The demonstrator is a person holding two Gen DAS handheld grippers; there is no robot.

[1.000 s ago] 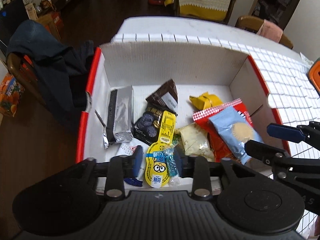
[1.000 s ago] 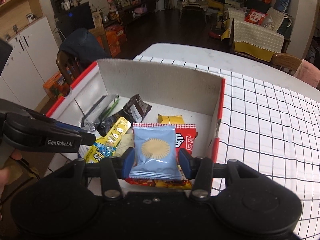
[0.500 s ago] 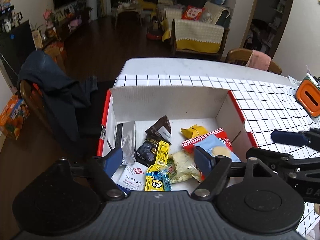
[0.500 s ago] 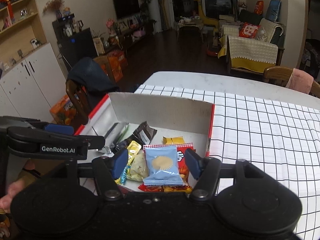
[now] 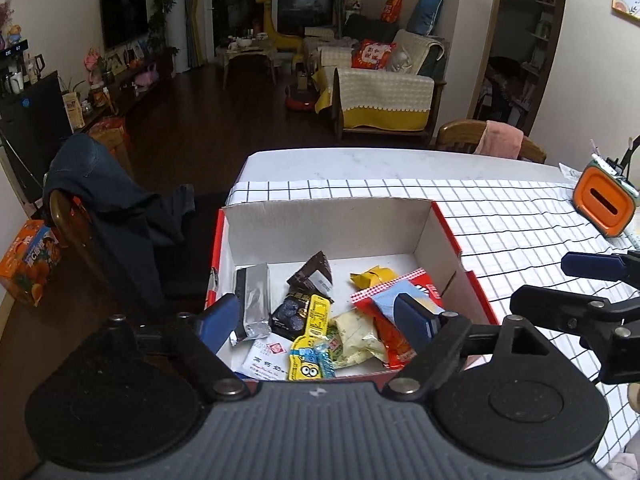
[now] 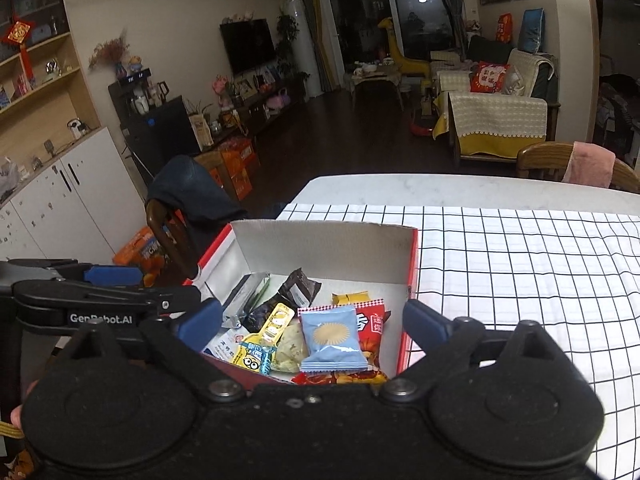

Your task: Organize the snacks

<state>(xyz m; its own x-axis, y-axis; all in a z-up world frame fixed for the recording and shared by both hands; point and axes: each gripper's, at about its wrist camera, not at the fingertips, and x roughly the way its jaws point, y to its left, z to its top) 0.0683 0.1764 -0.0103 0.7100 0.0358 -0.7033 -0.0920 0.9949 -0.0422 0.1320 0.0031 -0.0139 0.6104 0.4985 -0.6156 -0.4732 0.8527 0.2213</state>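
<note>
Our tongs hang over the snack box

Our left gripper (image 5: pixel 316 318) and right gripper (image 6: pixel 312 322) have just been opening wide and hold nothing; the snacks (image 6: pixel 332 340) lie below in the red box (image 6: pixel 412 276).

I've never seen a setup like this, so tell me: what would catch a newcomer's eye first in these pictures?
Probably the red-edged cardboard box on the checked tablecloth, filled with bright snack packets: a light blue packet lies on top of a red one, with a yellow cartoon-faced packet beside them. In the foreground, the right gripper and left gripper hover with jaws wide apart, having just been opening, nothing between them.
</note>
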